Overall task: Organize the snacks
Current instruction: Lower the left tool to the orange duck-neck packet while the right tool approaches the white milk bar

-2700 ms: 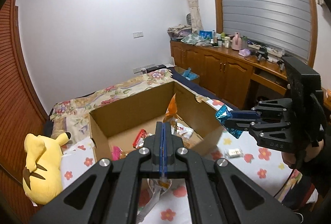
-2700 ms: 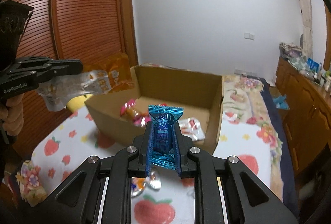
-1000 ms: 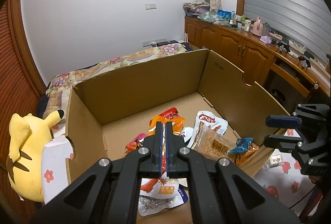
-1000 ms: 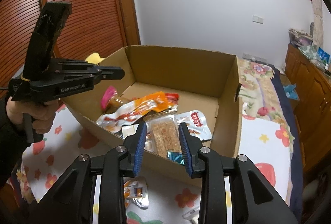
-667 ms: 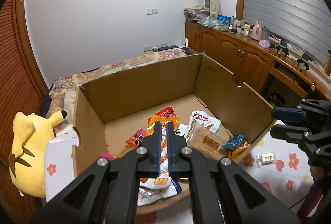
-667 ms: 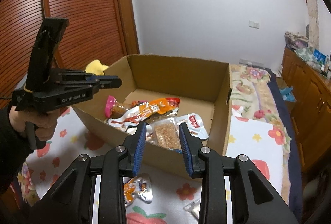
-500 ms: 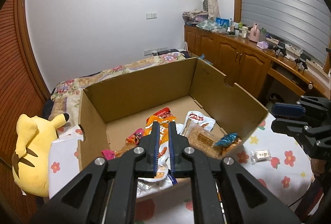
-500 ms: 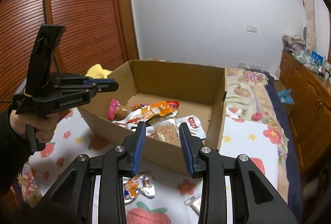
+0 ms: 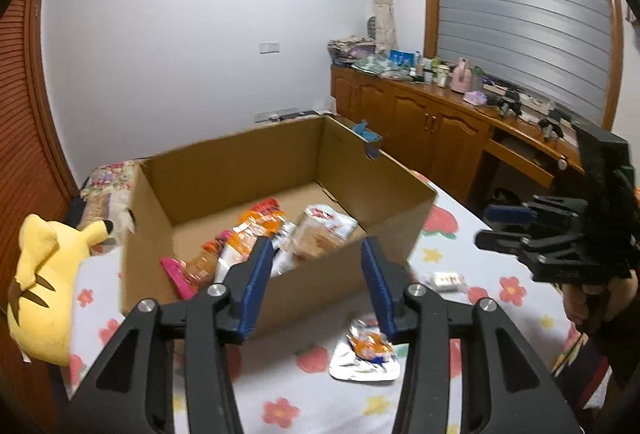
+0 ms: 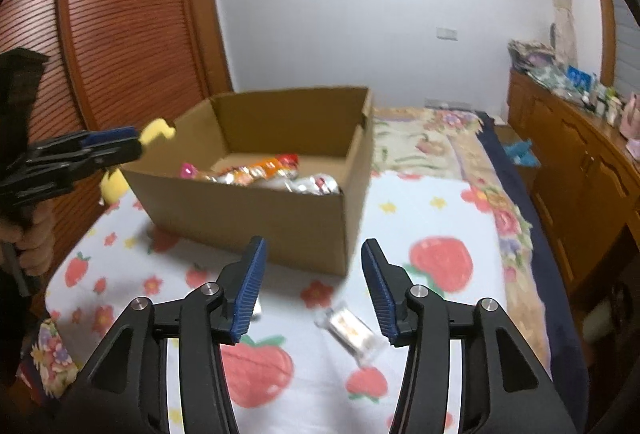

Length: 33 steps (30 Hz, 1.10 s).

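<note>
Loosely scattered snacks: several packets already inside cardboard box (image 9: pixel 280 286), one silver-orange pouch (image 9: pixel 366 352) and one small clear-wrapped bar (image 10: pixel 352 334) lying outside on strawberry-print bed cover (image 10: pixel 432 218). Left tongs (image 9: pixel 318 286) spread wide above pouch, right tongs (image 10: pixel 312 286) spread above bar, both empty, seemingly lined up for pickups.

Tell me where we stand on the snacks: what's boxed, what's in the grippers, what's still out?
Several packets already lie inside the cardboard box, including an orange pouch and a pink-wrapped one. Nothing is in hand: the left gripper and right gripper both stand open and empty. Two snacks remain on the bedspread: a silver-and-orange packet ahead of the left gripper, and a small clear-wrapped bar ahead of the right.
</note>
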Motion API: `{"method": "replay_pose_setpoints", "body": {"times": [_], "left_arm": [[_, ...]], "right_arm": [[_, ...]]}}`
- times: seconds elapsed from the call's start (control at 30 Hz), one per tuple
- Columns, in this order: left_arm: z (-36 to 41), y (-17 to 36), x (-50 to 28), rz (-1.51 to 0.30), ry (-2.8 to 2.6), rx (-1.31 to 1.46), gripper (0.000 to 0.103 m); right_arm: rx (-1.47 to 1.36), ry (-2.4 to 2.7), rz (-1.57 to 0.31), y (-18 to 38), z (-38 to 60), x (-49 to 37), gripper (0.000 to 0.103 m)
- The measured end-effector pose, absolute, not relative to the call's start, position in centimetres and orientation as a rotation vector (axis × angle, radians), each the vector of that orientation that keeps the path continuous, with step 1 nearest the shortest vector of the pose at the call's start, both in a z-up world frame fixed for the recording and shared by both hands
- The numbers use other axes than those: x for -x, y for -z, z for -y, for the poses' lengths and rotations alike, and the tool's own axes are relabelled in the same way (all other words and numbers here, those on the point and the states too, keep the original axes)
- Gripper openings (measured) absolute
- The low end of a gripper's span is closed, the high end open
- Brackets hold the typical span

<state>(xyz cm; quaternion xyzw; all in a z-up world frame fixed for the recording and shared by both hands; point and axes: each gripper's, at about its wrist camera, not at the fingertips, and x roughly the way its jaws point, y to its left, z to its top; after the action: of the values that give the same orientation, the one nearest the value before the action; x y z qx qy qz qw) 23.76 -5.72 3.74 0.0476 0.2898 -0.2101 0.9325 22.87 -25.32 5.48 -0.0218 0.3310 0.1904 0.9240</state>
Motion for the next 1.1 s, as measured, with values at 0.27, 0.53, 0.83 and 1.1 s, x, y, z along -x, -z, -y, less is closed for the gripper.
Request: {"method": "replay_pose_setpoints", "body": {"times": [0.27,0.53,0.83,1.1], "left_arm": [[7.7,0.8,-22.9,-0.675,0.466,-0.099,0.051],[9.7,4.9,-23.7,-0.781,0.491,-0.107,0.051],[11.0,7.8,-24.4,-0.865,0.516,-0.145,0.051],[11.6,8.8,-24.7,-0.881,0.508,-0.186,0.058]], "right_arm": [[0.076,-0.372,-0.773,-1.6,26.1,-23.8,0.056],[0.089,-0.38,-0.847,1.6,26.5,-25.5,0.055],[0.148,-0.42,-0.895,3.6,25.5,-25.8,0.051],[0.199,-0.423,-0.899,3.9,24.8,-24.5,0.026]]}}
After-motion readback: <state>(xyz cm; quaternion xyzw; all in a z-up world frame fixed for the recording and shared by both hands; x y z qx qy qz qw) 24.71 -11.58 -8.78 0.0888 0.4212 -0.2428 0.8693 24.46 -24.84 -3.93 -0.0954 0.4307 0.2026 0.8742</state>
